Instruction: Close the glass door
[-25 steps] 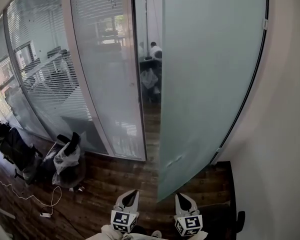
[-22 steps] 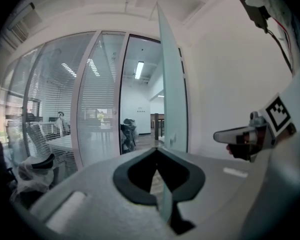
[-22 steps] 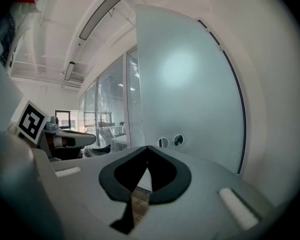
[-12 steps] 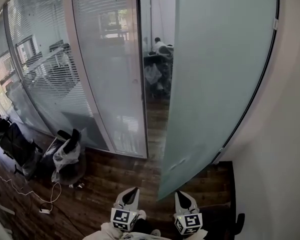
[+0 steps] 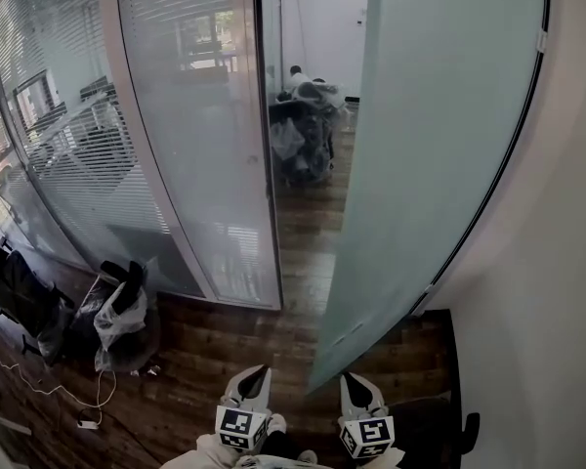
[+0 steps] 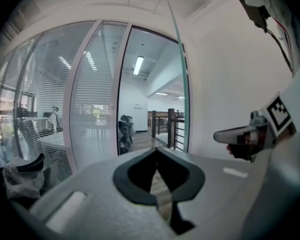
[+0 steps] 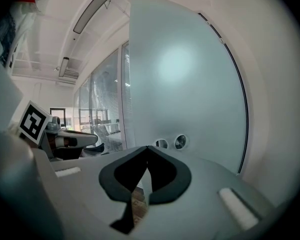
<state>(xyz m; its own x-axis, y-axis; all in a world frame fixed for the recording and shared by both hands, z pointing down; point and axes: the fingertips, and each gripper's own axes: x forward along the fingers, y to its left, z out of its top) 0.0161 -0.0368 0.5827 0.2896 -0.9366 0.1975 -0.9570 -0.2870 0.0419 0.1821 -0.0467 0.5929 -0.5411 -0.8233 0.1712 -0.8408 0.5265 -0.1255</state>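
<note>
Since the earlier frames the frosted door's upper edge has slid rightward in the head view, and more of the room beyond shows through the gap, while both claws sit low in the frame as before.

Nearest, the left claw (image 5: 258,376) and right claw (image 5: 355,383) point forward side by side. Each gripper view shows its jaws pressed together with nothing between them.

Just ahead, the glass door (image 5: 425,164) stands open, hinged at the dark frame along the white wall (image 5: 557,291) on the right. Its long axis is upright, and its free edge points back toward the person, coming down between the two claws. The left claw sees that edge as a thin line (image 6: 181,79), so it lies on the doorway side. The right claw faces the frosted face squarely, with two round fittings (image 7: 171,143) close in front. The right claw therefore looks nearer the side to push, and the free edge would have to swing away and leftward.

Farther off stands the fixed glass partition (image 5: 190,154), whose frame post (image 5: 271,262) the edge must meet.
</note>
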